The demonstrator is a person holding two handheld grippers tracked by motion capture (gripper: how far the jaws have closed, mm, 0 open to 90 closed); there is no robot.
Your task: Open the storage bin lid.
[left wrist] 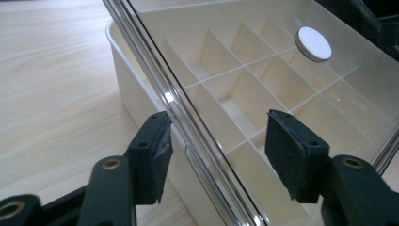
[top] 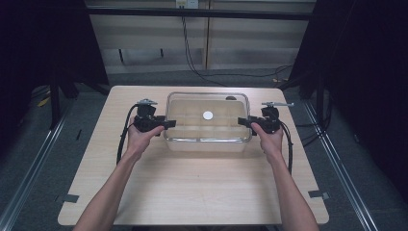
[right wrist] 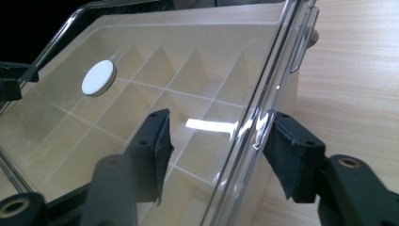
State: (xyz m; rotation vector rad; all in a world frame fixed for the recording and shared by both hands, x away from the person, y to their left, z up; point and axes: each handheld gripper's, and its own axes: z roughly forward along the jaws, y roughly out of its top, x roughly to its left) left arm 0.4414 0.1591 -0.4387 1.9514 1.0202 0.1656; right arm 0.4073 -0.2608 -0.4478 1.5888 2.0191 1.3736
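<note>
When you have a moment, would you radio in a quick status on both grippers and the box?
Left gripper open, jaws straddling clear lid edge. Right gripper open, same at opposite end. Divided box on table, compartments look empty. Nothing in the way.

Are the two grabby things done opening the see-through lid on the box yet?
Not yet. Done: the left gripper and right gripper are each placed at one end of the clear lid. In hand: their open jaws straddle its edge without clamping. Left: closing on it and lifting, since the lid lies flat on the cream divided box.
</note>
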